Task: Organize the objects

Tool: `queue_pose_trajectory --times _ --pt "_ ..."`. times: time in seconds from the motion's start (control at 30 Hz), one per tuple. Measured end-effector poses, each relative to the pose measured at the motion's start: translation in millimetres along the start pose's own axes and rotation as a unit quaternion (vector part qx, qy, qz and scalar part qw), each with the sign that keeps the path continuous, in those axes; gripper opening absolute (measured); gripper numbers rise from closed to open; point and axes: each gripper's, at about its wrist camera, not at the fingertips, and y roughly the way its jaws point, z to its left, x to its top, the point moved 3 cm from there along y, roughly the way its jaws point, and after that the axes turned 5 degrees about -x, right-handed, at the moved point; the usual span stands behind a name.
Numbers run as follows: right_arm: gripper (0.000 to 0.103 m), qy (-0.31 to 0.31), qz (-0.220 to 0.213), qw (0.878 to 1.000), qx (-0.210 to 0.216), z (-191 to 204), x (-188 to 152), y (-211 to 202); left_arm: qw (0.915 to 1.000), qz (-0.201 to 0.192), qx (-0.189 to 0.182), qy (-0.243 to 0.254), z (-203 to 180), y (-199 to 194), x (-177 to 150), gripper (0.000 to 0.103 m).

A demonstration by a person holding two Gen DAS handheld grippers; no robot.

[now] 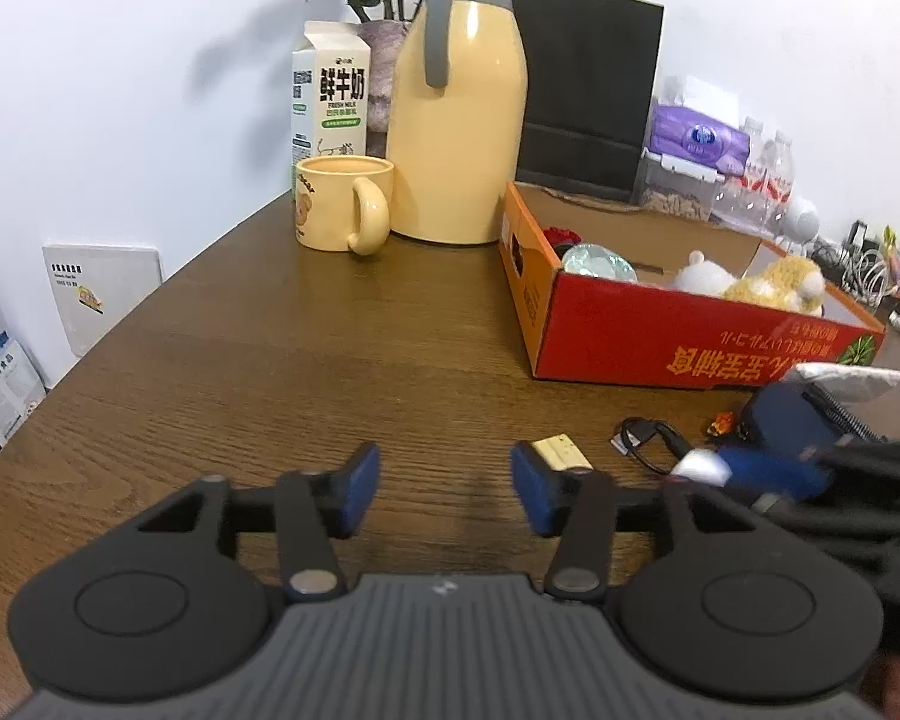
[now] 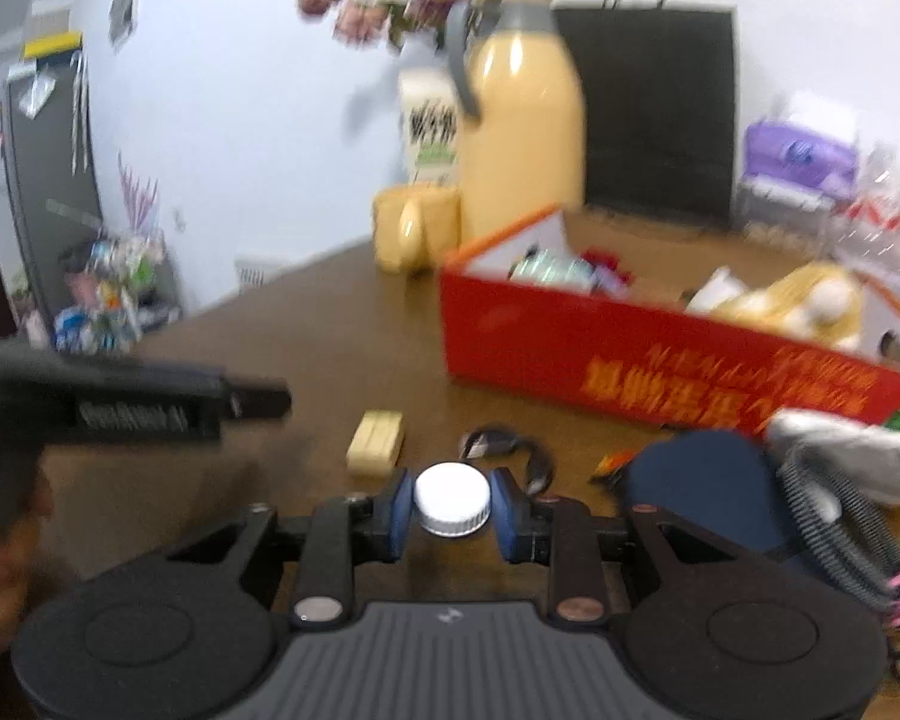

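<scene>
Right hand-held gripper [image 2: 452,515] clamping a white-capped bottle [image 2: 452,506] between blue pads, hovering above the wooden surface [image 2: 330,348] near the red box [image 2: 630,360]. Left hand-held gripper [image 1: 446,492] hanging spread wide, gripping nothing, beside a small yellow block [image 1: 561,450].

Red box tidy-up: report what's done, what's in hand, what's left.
Done: plush toys and a glass ball lie in the red box. In hand: right gripper clamps a white-capped bottle; left gripper open. Left: eraser, cable, blue pouch.
</scene>
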Motion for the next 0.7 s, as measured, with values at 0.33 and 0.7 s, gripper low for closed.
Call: queue_pose_trajectory --times 0.33,0.7 --pt "0.027 0.026 -0.072 0.996 -0.048 -36.7 2.1 -38.7 0.9986 0.038 0.018 0.033 -57.5 30.4 5.0 0.078" --pt "0.027 0.021 -0.088 0.995 -0.04 -41.7 -2.8 -53.7 0.9978 0.06 0.025 0.012 -60.8 42.0 -0.3 0.023"
